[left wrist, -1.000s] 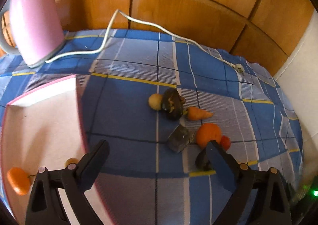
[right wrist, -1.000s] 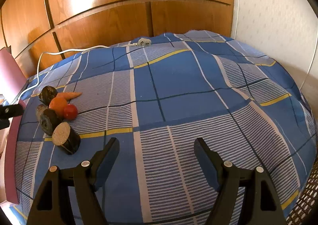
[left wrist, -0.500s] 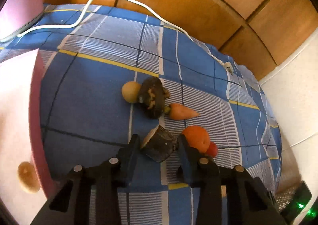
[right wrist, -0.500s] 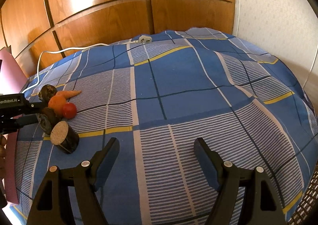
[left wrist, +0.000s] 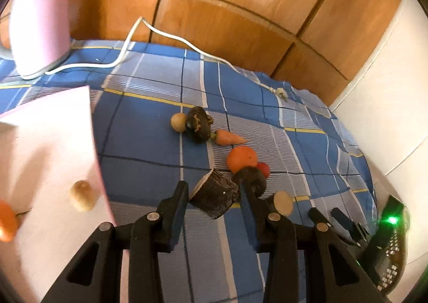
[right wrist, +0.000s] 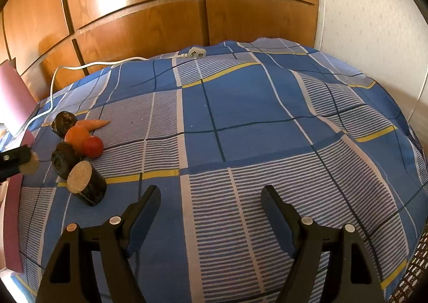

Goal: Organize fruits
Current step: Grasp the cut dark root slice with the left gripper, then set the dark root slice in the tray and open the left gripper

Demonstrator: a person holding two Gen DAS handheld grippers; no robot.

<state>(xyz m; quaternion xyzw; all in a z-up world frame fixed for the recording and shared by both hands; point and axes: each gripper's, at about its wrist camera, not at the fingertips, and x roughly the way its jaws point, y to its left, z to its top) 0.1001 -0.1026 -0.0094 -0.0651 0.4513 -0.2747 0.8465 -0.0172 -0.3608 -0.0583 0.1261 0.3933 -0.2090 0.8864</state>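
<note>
My left gripper (left wrist: 214, 197) is shut on a dark stubby cylinder (left wrist: 215, 196) with a pale cut face, held just above the blue checked cloth (left wrist: 149, 142). Behind it lie an orange (left wrist: 241, 159), a red tomato (left wrist: 263, 169), a carrot (left wrist: 230, 137), a dark round piece (left wrist: 198, 123) and a pale ball (left wrist: 178, 121). A second dark cylinder (right wrist: 87, 184) lies near the front of that pile. The pink box (left wrist: 53, 142) at left holds a pale ball (left wrist: 82, 195) and an orange fruit (left wrist: 6, 220). My right gripper (right wrist: 211, 204) stands open over bare cloth.
A pink kettle (left wrist: 40, 16) stands at the back left, its white cord (left wrist: 160, 35) running across the cloth to a plug (left wrist: 281, 91). Wooden panels (right wrist: 133, 22) close the far side and a white wall (right wrist: 374, 22) the right.
The left gripper closed on the dark cylinder, lifted it off the cloth and drew back toward the pink box. The right gripper stayed where it was, open.
</note>
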